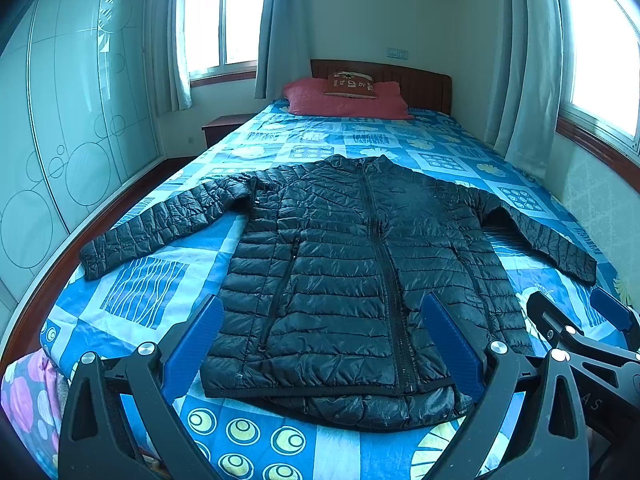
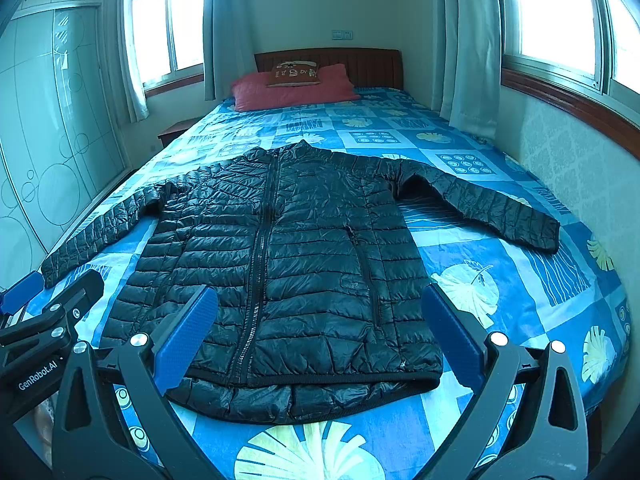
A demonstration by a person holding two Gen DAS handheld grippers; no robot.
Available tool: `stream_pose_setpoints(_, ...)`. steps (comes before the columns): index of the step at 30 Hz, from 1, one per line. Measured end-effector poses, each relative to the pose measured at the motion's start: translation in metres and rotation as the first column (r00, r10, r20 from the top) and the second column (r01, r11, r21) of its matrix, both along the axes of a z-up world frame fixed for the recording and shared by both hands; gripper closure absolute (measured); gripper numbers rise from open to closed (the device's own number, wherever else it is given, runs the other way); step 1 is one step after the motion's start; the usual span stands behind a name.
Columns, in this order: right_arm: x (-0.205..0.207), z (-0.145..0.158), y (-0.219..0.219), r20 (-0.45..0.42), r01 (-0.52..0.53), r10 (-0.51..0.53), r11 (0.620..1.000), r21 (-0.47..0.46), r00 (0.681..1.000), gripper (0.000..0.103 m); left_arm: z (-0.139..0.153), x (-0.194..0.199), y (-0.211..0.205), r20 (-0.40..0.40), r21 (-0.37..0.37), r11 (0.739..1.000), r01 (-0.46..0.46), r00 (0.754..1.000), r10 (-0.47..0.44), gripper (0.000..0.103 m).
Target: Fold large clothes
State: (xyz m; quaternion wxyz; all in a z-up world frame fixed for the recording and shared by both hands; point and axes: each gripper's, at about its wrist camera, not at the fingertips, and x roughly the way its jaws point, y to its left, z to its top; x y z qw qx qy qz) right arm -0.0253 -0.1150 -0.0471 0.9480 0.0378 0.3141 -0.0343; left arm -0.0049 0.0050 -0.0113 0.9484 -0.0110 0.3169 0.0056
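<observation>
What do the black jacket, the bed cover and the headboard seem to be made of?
Jacket: probably thin nylon or polyester shell with soft filling; it has a slight sheen and stitched puffy rows.
Bed cover: looks like matte printed woven cloth, perhaps cotton; the blue pattern lies flat with no shine.
Headboard: seems reddish-brown wood or wood veneer with vertical grooves; which one cannot be told.
</observation>
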Motion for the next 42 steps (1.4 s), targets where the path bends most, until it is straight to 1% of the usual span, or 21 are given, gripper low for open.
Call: stream_pose_setpoints(42,0.0036,-0.0089,0.0034,-0.019,-0.009,0.009,1.000,0.006,1.000,0.002,-0.0052,0.0060,0.0018,-0.031,-0.011,1.000,-0.006,0.999,0.006,0.004)
